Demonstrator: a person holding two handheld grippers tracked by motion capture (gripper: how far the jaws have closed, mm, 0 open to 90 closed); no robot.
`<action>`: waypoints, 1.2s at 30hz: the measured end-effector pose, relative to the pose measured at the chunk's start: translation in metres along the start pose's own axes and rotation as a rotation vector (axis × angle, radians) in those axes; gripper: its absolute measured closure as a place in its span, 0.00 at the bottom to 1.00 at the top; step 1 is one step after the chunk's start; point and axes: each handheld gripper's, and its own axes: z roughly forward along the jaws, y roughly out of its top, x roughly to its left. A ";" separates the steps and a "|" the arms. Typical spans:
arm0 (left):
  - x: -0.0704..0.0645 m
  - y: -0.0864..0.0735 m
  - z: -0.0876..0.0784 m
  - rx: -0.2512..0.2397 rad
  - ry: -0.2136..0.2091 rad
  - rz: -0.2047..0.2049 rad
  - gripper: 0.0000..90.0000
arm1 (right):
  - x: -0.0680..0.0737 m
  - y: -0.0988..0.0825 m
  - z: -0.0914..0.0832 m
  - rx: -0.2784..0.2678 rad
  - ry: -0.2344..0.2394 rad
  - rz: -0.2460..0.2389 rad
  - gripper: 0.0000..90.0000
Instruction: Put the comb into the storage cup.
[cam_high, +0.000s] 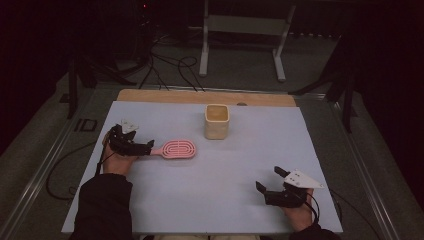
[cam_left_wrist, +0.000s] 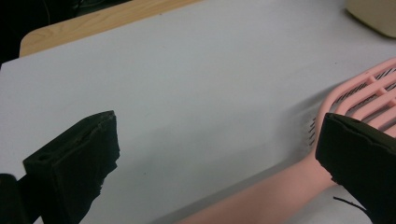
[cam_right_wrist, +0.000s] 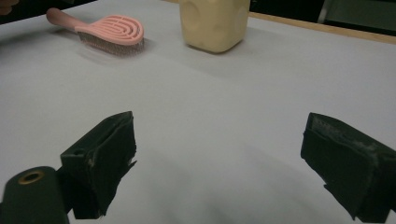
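We see the left gripper at mid-left, jaws wide around the pink brush handle — the right gripper, lower right, gapes empty.

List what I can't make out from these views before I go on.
- Cup contents: high view too dim; right gripper view cuts off its top.
- Brush handle end: cut off by the left gripper view's bottom edge.
- Left gripper touching the handle or not: too small in high view.
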 end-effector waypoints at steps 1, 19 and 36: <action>0.000 0.000 0.001 0.001 -0.001 -0.003 0.00 | 0.000 0.000 0.000 0.001 -0.001 0.000 0.11; -0.003 -0.002 0.007 0.047 -0.007 -0.026 0.06 | 0.000 0.000 0.000 0.003 -0.001 0.000 0.11; -0.004 -0.003 0.013 0.099 -0.014 -0.043 0.24 | 0.000 0.000 0.001 0.005 -0.002 -0.002 0.11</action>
